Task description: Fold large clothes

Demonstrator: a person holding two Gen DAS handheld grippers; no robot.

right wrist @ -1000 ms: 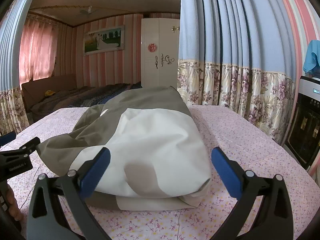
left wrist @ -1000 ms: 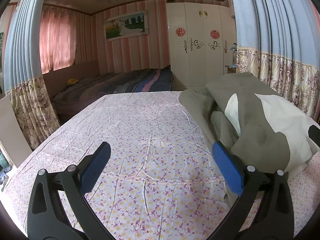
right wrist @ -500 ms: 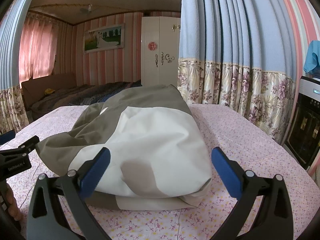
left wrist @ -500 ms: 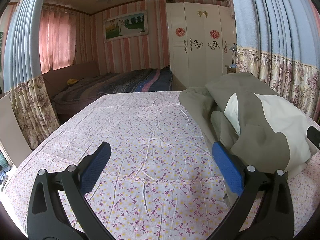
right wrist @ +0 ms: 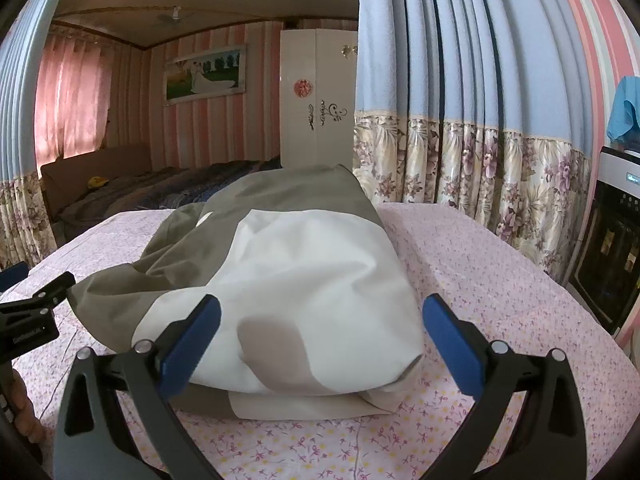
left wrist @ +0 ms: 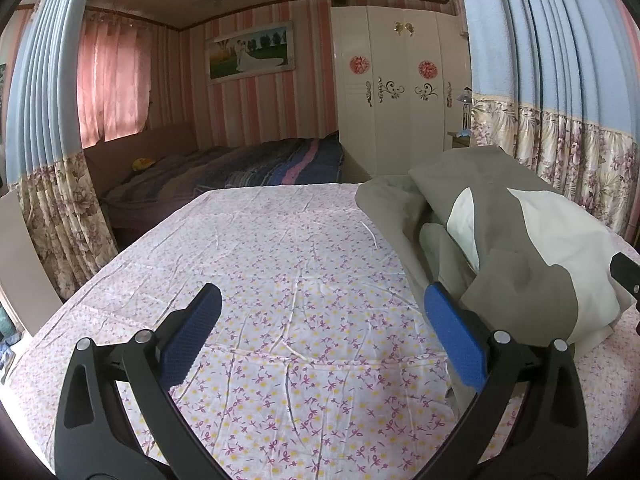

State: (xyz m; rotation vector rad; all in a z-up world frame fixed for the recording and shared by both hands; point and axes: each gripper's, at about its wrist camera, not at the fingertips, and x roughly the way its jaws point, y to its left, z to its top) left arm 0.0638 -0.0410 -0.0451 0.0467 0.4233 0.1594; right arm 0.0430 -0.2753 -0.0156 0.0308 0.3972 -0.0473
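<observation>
Garment [right wrist: 304, 280]: olive-and-white, bunched in a loose heap on the bench [left wrist: 288, 280], which carried a pink floral cloth. Heap sat toward the right half of the bench; the left half showed only the cloth.

Right gripper [right wrist: 320, 332]: jaws spread wide, holding nothing. The heap lay directly ahead of them, its near white edge between and just beyond the blue pads [right wrist: 452, 344]. Long axis of the heap ran away from this gripper, toward the curtain [right wrist: 460, 80] and wardrobe [right wrist: 316, 92].

Left gripper [left wrist: 320, 332]: jaws likewise spread wide, empty. They faced bare cloth; the garment lay off to their right, its olive flank just beside the right-hand pad [left wrist: 456, 336]. Contact there could not be determined.

Judgement: the right gripper was the nearer and squarely aligned; the left would need to swing rightward to reach a hem. No fold was evident yet; the heap probably first wanted spreading flat toward the open left side. Risk: pinching several layers at once in the bunched near edge.
</observation>
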